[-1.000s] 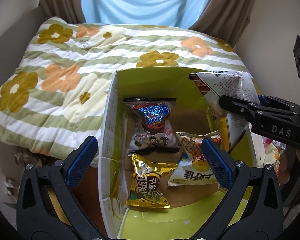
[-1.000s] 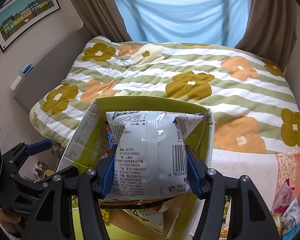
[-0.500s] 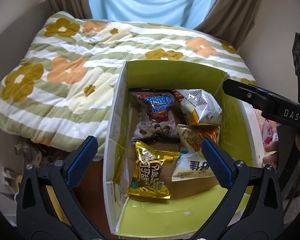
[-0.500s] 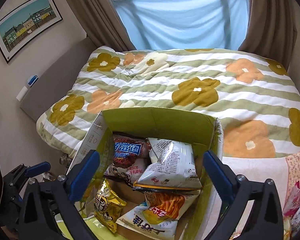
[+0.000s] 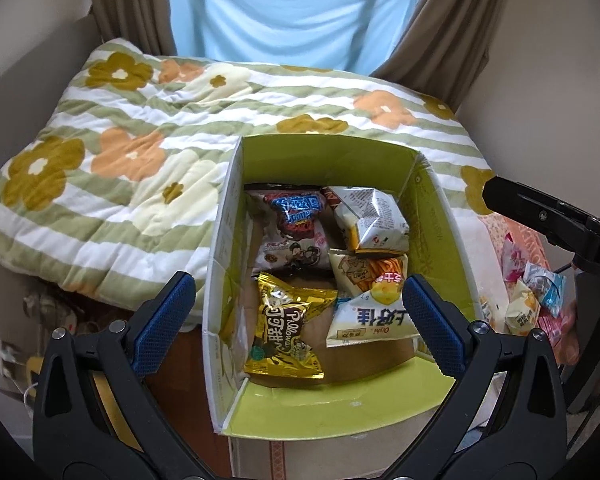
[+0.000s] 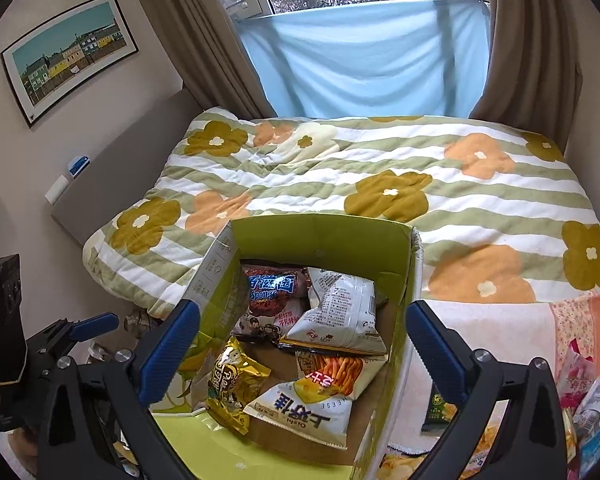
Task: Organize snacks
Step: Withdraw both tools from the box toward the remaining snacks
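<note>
A bed takes up most of the room, covered by a quilt (image 6: 380,168) with green and white stripes and large orange and mustard flowers. Behind it a pale blue sheet (image 6: 364,56) hangs across the window between brown curtains (image 6: 528,40), and a framed picture of coloured houses (image 6: 68,52) hangs on the wall to the left. An open cardboard box (image 5: 320,160), green inside, stands at the near edge of the bed with its long axis running away from the viewer toward the window. Four snack bags lie flat on its floor, two on each side. The white bag (image 6: 340,312) sits in the far right corner, printed back uppermost, one corner pointing toward the far wall and its lower edge overlapping the yellow and white chip bag (image 6: 312,400) nearer the viewer. To the left lie a red and blue bag (image 5: 296,228) at the far end and a gold bag (image 5: 288,332) at the near end, both lengthwise along the box. More loose snack packets (image 5: 532,296) lie on a patterned cloth to the right of the box. The right gripper (image 6: 300,356) hangs above the box with its jaws spread wide and nothing between them. The left gripper (image 5: 298,320) is likewise spread wide and empty above the near end of the box.
</note>
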